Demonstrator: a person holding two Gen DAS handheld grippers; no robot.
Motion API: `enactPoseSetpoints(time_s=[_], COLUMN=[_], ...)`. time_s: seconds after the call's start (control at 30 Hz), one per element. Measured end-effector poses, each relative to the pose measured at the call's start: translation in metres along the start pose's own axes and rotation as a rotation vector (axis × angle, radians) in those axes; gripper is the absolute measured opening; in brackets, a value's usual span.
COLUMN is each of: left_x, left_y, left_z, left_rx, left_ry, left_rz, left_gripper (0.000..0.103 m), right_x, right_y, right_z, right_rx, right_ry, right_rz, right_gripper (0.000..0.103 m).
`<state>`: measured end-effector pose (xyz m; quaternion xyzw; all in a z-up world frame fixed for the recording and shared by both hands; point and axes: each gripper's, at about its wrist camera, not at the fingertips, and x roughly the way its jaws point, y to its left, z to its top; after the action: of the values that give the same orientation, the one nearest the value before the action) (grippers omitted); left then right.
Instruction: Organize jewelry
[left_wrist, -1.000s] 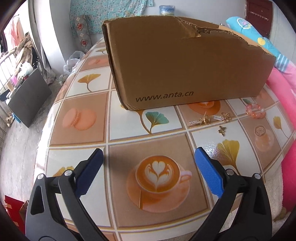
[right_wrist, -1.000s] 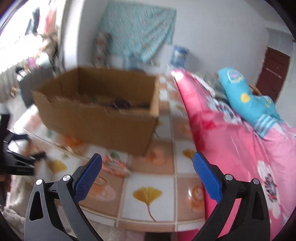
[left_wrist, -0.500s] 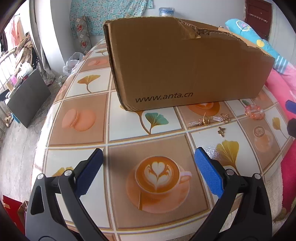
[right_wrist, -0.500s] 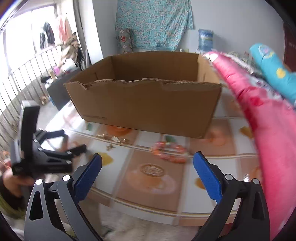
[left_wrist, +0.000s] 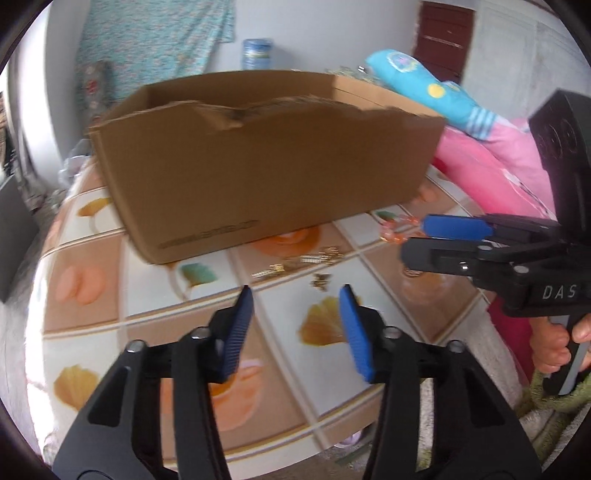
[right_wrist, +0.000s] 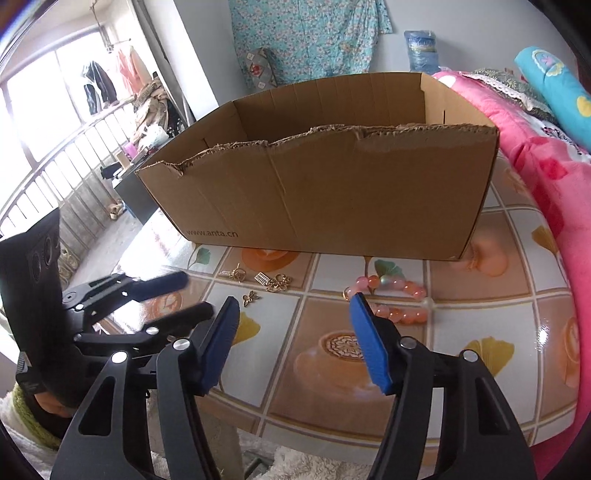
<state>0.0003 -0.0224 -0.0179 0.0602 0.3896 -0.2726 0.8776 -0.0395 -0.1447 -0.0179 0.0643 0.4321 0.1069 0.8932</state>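
The bead bracelet (right_wrist: 389, 297) lies flat on the table (right_wrist: 461, 332), its long axis running along the table's near edge, from a gold ring at its left end toward the right. Its beads are translucent pink and orange, with one pale green bead in the far row. Left of it a row of small gold pieces (right_wrist: 264, 277) lies in the same direction, just in front of the box (right_wrist: 325, 192), and a gold butterfly charm (right_wrist: 251, 296) sits a little nearer the near edge.

The box is brown cardboard with a torn front rim, its long side parallel to that edge.

The right gripper (right_wrist: 291, 332) hangs open over the table and holds nothing; the bracelet lies just past its right fingertip. The left gripper (left_wrist: 295, 317) is open and empty as well, with the charm (left_wrist: 320, 280) just beyond its tips and the gold row (left_wrist: 295, 263) farther on, near the box (left_wrist: 266, 166).
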Motion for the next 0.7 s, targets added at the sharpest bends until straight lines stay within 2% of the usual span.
enactPoseSetpoints(time_s=[0.13,0.3,0.5,0.7], left_x=[0.014,0.024,0.030,0.034], left_y=[-0.011,-0.018,-0.019,-0.024], left_z=[0.004,0.006,0.011,0.015], left_rx=[0.050,0.089,0.133,0.182], left_ry=[0.035,0.066,0.084,0.093], left_rz=[-0.031,-0.035,-0.003,0.015], left_gripper=[0.023,0.016,0.007,0.004], right_x=[0.000,0.002,0.005,0.008], right_y=[-0.004,-0.009,-0.013,-0.019], right_z=[0.001,0.001,0.000,0.002], right_rx=[-0.001,0.012,0.019,0.031], right_ry=[-0.004,-0.009,-0.014,-0.015], right_rz=[0.009,0.022,0.023,0.023], right_gripper=[0.059,0.059,0.059,0.059])
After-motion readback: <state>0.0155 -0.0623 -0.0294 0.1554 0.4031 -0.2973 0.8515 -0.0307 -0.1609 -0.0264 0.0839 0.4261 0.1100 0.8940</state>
